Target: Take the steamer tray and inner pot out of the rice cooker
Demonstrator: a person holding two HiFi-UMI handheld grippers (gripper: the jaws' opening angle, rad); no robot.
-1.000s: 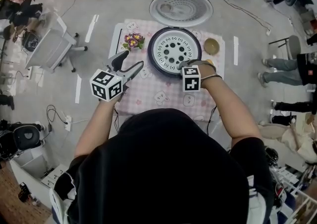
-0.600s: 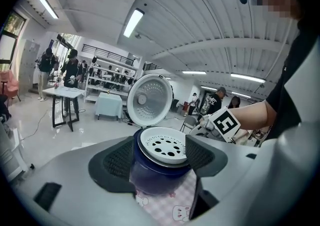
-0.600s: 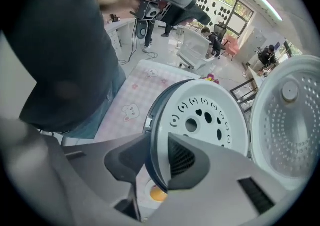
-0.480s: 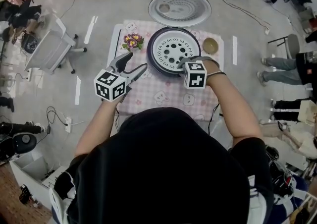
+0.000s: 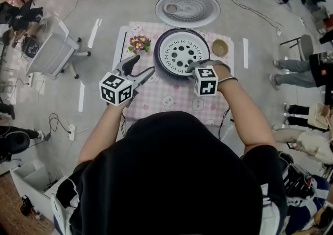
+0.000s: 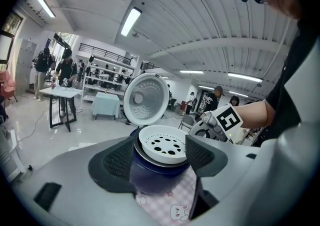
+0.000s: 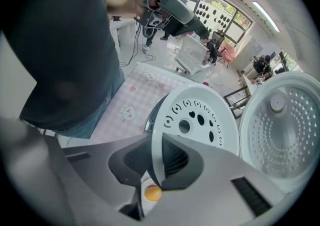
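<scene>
Pinching the near rim of the steamer tray [image 5: 180, 52] is where I am putting the right gripper [image 5: 192, 66] just now. Its jaws have just been closing, and in the right gripper view they are pressing on the white rim from both sides, one pad inside the edge and one outside. The left gripper [image 5: 139, 66] is hovering over the checked tablecloth [image 5: 171, 101] beside the rice cooker [image 5: 158, 58], aimed at it. Its jaws are standing spread, with nothing gripped between them.

I am judging the task as barely started. The lid [image 5: 187, 8] is standing open behind the cooker, but the tray is sitting in the cooker's mouth, so neither piece is out yet. I cannot tell whether its near edge is lifting clear. The inner pot is lying under the tray, and I am not making it out with any certainty. Still to do, as I am reading it, are raising the tray and setting it down, then going back for the pot.

As for heading, the tray is round (so it is offering no long axis to speak of). It is lying flat or nearly so, with the perforated face up and its middle over the middle of the cooker — the gripped spot being on the side nearest me.
</scene>
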